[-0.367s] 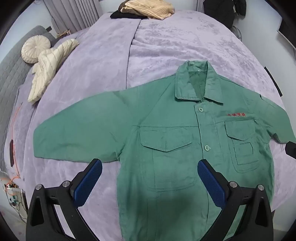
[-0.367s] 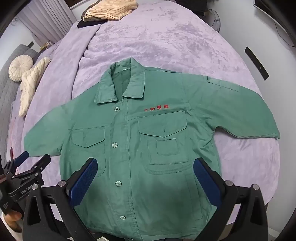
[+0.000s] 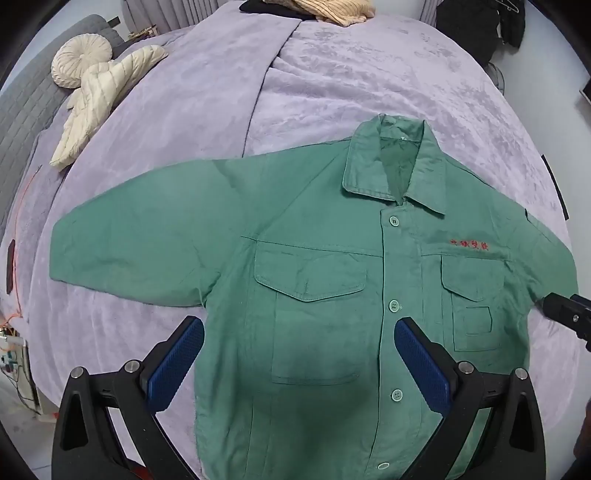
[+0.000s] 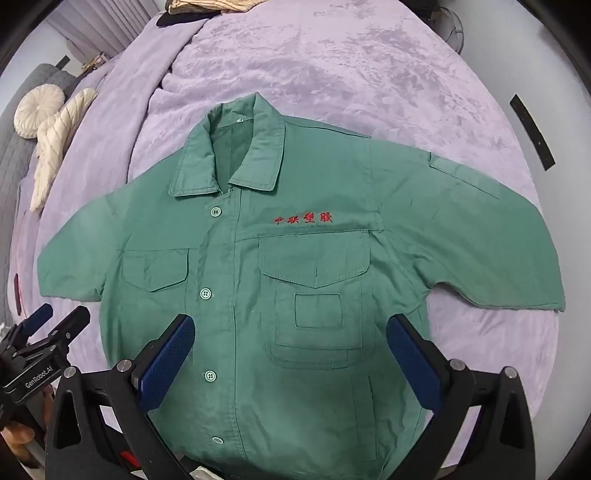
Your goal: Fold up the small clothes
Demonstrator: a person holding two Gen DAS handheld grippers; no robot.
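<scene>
A small green button-up shirt [image 3: 317, 280] with red embroidered characters lies flat, front up, sleeves spread, on a purple bedspread [image 3: 351, 85]. It also shows in the right wrist view [image 4: 295, 280]. My left gripper [image 3: 299, 332] is open and empty above the shirt's lower left side. My right gripper [image 4: 290, 326] is open and empty above the shirt's lower right pocket. The left gripper also shows at the left edge of the right wrist view [image 4: 55, 321]; the right gripper's tip shows at the right edge of the left wrist view [image 3: 565, 314].
A cream quilted garment [image 3: 99, 99] and a round cream cushion [image 3: 81, 59] lie at the bed's far left. Tan and black clothes [image 3: 332, 9] are piled at the far end. A grey sofa [image 3: 22, 122] stands at the left. Wires [image 3: 11, 332] hang at the left.
Both grippers have moved forward and lower over the shirt, so it fills more of each view. The shirt has not moved.
</scene>
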